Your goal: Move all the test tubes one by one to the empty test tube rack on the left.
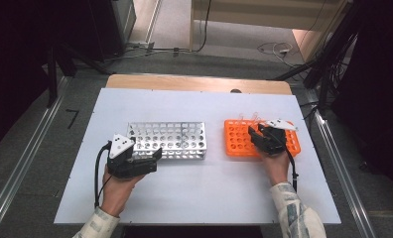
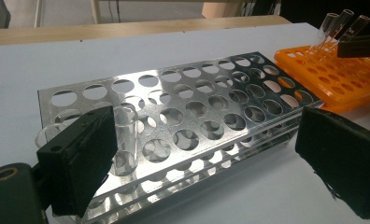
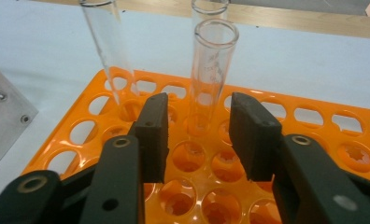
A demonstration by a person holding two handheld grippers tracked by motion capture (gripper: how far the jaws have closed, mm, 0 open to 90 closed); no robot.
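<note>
A silver metal tube rack (image 1: 167,139) lies at the table's middle left, and an orange plastic rack (image 1: 239,141) at the right. My left gripper (image 1: 157,159) rests at the metal rack's near left corner, its jaws wide open (image 2: 202,140) with nothing gripped. One clear glass tube (image 2: 124,140) stands in that rack (image 2: 197,102) by the left jaw. My right gripper (image 1: 254,135) hovers over the orange rack (image 3: 314,116). Its jaws (image 3: 199,116) flank the base of an upright glass tube (image 3: 211,70), with gaps on both sides. Another tube (image 3: 103,46) stands to the left.
The white table board (image 1: 199,198) has bare room in front of both racks and along the far side. A wooden edge (image 1: 199,83) runs behind it. Metal rails (image 1: 333,148) flank the table, and cables lie on the floor beyond.
</note>
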